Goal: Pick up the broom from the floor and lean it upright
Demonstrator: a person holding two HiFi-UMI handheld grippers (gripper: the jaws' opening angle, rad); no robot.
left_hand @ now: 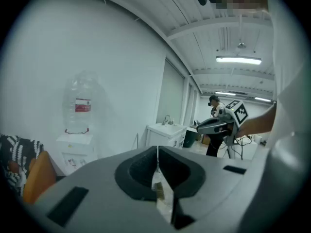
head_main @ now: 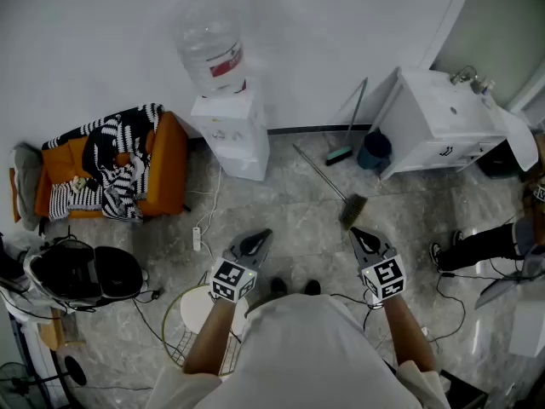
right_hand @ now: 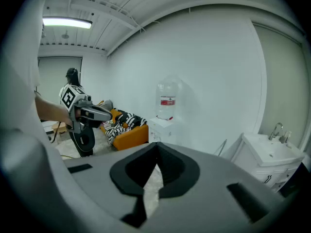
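The broom lies on the floor, its thin handle (head_main: pixel 317 170) running from near the water dispenser down to the bristle head (head_main: pixel 352 211). My right gripper (head_main: pixel 354 231) is shut and empty, held just short of the bristle head. At the same height to its left is my left gripper (head_main: pixel 265 233), also shut and empty. In the left gripper view the jaws (left_hand: pixel 157 150) meet at the tips, and the bristles (left_hand: pixel 158 189) show on the floor through the gap below. The right gripper (right_hand: pixel 156 147) shows closed jaws with only floor beyond them.
A second brush with a green head (head_main: pixel 340 154) leans on the wall beside a dark bin (head_main: pixel 373 150) and a white sink cabinet (head_main: pixel 438 124). A water dispenser (head_main: pixel 230 133) and an orange chair (head_main: pixel 162 173) stand at the left. Cables (head_main: pixel 204 220) cross the floor. A round wire stool (head_main: pixel 189 322) is by my feet.
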